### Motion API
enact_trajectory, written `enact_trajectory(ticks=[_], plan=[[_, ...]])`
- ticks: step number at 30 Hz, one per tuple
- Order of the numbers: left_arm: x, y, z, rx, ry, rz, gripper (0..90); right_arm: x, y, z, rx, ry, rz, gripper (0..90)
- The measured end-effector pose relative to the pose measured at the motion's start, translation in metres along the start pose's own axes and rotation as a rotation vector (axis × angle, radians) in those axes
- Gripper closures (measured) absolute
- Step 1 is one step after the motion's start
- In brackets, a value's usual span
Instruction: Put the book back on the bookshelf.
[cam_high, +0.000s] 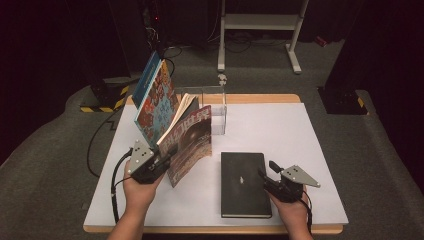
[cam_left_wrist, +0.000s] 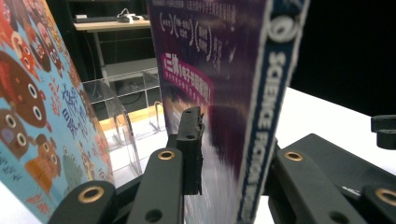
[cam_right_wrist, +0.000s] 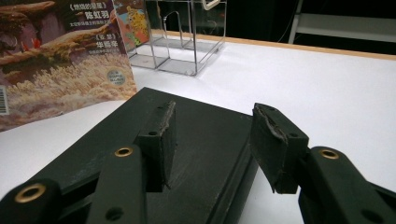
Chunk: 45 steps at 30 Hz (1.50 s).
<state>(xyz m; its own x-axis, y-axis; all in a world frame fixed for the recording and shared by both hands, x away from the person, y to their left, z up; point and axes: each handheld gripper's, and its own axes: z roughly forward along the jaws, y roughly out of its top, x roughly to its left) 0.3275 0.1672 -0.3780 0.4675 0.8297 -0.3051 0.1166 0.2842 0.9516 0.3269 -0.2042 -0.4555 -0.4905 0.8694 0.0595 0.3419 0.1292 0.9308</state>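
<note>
- At six o'clock on the white table (cam_high: 300, 150), both forearms come in. The right gripper (cam_high: 270, 176) rests over the right edge of the flat black notebook (cam_high: 243, 182), jaws half apart with nothing clamped between them; keeping it parked there seems wise.
- Toward nine o'clock, the left gripper (cam_high: 161, 161) has the science fiction magazine (cam_high: 187, 145) upright between its jaws. In the left gripper view, one pad sits at the cover (cam_left_wrist: 219, 93), but the far jaw is hidden, so I cannot tell whether it pinches.
- Likely best: steady the spine before letting go fully, since the pages fan out.
- Farther, at eleven o'clock, the colourful picture book (cam_high: 157, 102) leans; behind, at twelve, stands the clear acrylic rack (cam_high: 219, 112), the probable destination.
</note>
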Motion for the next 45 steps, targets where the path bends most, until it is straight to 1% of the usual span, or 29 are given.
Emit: enact_trajectory(ticks=[2, 5, 6, 12, 15, 21, 23, 28, 30, 31, 33, 34, 35, 36, 37, 38, 39, 42, 45], plan=[[-0.001, 0.002, 0.003, -0.002, 0.007, 0.005, 70.1, 0.0, 0.0, 0.0, 0.0, 0.001, 0.001, 50.0], [-0.002, 0.005, 0.006, -0.003, 0.005, 0.012, 68.9, 0.0, 0.0, 0.0, 0.002, 0.001, 0.001, 50.0], [-0.003, 0.006, 0.01, 0.003, 0.01, 0.024, 68.5, 0.0, -0.001, 0.001, 0.003, 0.001, 0.0, 49.9], [-0.005, 0.011, 0.02, 0.004, 0.024, 0.029, 67.6, -0.001, -0.001, 0.001, 0.007, 0.0, 0.0, 49.7], [-0.005, 0.012, 0.024, 0.003, 0.033, 0.023, 68.9, -0.001, -0.001, 0.001, 0.008, 0.0, 0.003, 49.7], [-0.004, 0.014, 0.026, 0.009, 0.04, 0.016, 74.4, -0.005, -0.004, -0.001, 0.011, -0.007, 0.007, 49.3], [-0.004, 0.014, 0.026, 0.011, 0.041, 0.017, 76.1, -0.006, -0.005, -0.002, 0.018, -0.012, 0.008, 49.2], [-0.004, 0.013, 0.026, 0.009, 0.039, 0.038, 80.5, -0.01, -0.009, -0.003, 0.027, -0.02, 0.013, 49.2], [-0.004, 0.013, 0.026, 0.01, 0.037, 0.038, 81.6, -0.012, -0.01, -0.003, 0.028, -0.022, 0.019, 49.2], [-0.004, 0.013, 0.026, 0.011, 0.028, 0.036, 82.0, -0.012, -0.01, -0.003, 0.028, -0.022, 0.02, 49.2], [-0.004, 0.013, 0.026, 0.011, 0.03, 0.035, 82.3, -0.012, -0.01, -0.003, 0.028, -0.023, 0.023, 49.2], [-0.003, 0.014, 0.026, 0.015, 0.029, 0.016, 83.1, -0.012, -0.01, -0.003, 0.029, -0.023, 0.025, 49.2], [-0.003, 0.014, 0.026, 0.015, 0.029, 0.016, 83.2, -0.012, -0.011, -0.003, 0.03, -0.022, 0.023, 49.2], [-0.003, 0.014, 0.027, 0.016, 0.027, 0.006, 83.4, -0.012, -0.011, -0.003, 0.031, -0.021, 0.024, 49.2], [-0.003, 0.014, 0.027, 0.016, 0.027, 0.006, 83.4, -0.012, -0.011, -0.003, 0.031, -0.021, 0.024, 49.2], [-0.003, 0.015, 0.027, 0.017, 0.026, -0.005, 83.5, -0.012, -0.011, -0.003, 0.031, -0.018, 0.025, 49.2], [-0.003, 0.015, 0.027, 0.017, 0.026, -0.005, 83.6, -0.012, -0.011, -0.003, 0.031, -0.018, 0.025, 49.2], [-0.002, 0.017, 0.029, 0.024, 0.023, -0.022, 83.8, -0.011, -0.011, -0.003, 0.029, -0.015, 0.03, 49.3], [-0.002, 0.019, 0.033, 0.026, 0.03, -0.024, 83.8, -0.012, -0.011, -0.003, 0.025, -0.012, 0.038, 49.4]])
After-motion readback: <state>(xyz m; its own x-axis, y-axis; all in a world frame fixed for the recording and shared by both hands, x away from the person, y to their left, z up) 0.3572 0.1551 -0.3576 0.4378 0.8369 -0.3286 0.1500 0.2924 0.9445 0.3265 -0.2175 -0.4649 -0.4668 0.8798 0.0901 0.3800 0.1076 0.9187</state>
